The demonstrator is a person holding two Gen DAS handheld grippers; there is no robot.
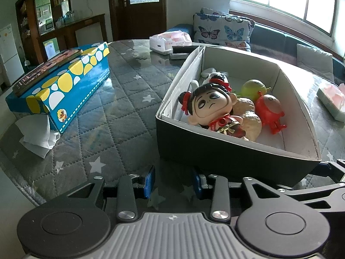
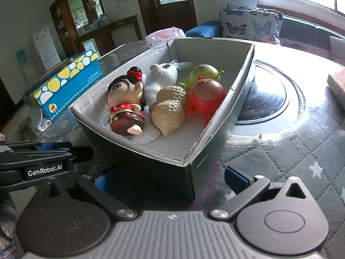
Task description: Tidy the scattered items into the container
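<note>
A dark cardboard box (image 1: 215,151) with a white inside stands on the table and holds several toys. Among them are a black-haired doll in red (image 1: 211,105), a peanut-shaped toy (image 1: 248,116), a red round figure (image 1: 269,110), a green toy (image 1: 254,88) and a white plush (image 1: 213,73). My left gripper (image 1: 173,182) is open over the cloth, just left of the box's near wall, with nothing between its pads. My right gripper (image 2: 171,179) is wide open, and the near corner of the box (image 2: 189,172) sits between its fingers without touching them. The same doll (image 2: 127,99) and peanut-shaped toy (image 2: 170,108) lie inside.
A blue box with yellow and white spots (image 1: 71,79) lies at the left, with white tissue (image 1: 38,136) beside it. A white bag (image 1: 170,41) sits at the far table edge and a tissue pack (image 1: 332,101) at the right. A round inset plate (image 2: 269,99) lies right of the box.
</note>
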